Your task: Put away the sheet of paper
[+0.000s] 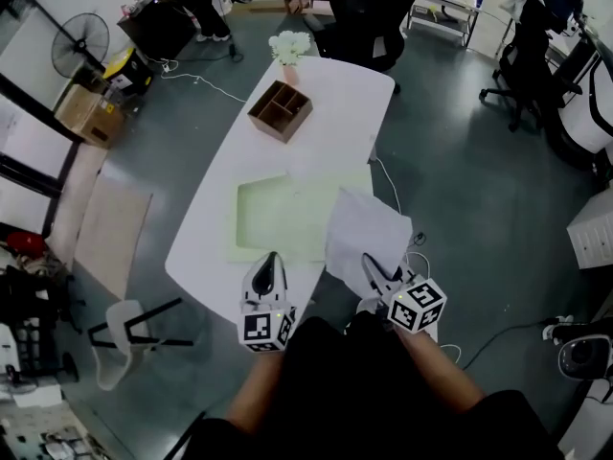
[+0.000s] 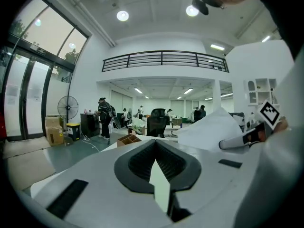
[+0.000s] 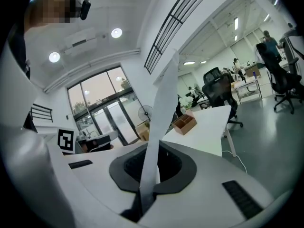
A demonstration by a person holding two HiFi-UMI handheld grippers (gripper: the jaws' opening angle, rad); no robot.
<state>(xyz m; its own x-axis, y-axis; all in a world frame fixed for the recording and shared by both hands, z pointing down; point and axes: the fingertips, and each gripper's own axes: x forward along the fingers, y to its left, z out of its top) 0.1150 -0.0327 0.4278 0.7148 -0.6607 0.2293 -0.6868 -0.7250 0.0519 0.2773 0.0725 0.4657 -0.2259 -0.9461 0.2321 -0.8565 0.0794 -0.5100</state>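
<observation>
- Behind the work area an open office floor is spreading out. A long white rounded table is carrying a pale green rectangular mat and, farther off, a brown wooden box with compartments.
- At the left, the left gripper is hovering over the mat's near edge. Its tongs are pressing together and nothing is sticking out of them.
- To its right, the thin white sheet of paper is hanging in the air above the table's near right part and is covering the mat's right edge from the head view.
- The sheet is standing nearly on edge. Its long axis seems to be running from the jaws up and away toward the table's far end, with the free end leaning a little.
- At the right, the right gripper is pinching the sheet's near edge.
- To do this step well, I am thinking that the pinch should be firm and the movement slow, so the paper is not flapping. The left gripper could steady the free edge. The wooden box is probably the place for it, but I cannot be sure.
</observation>
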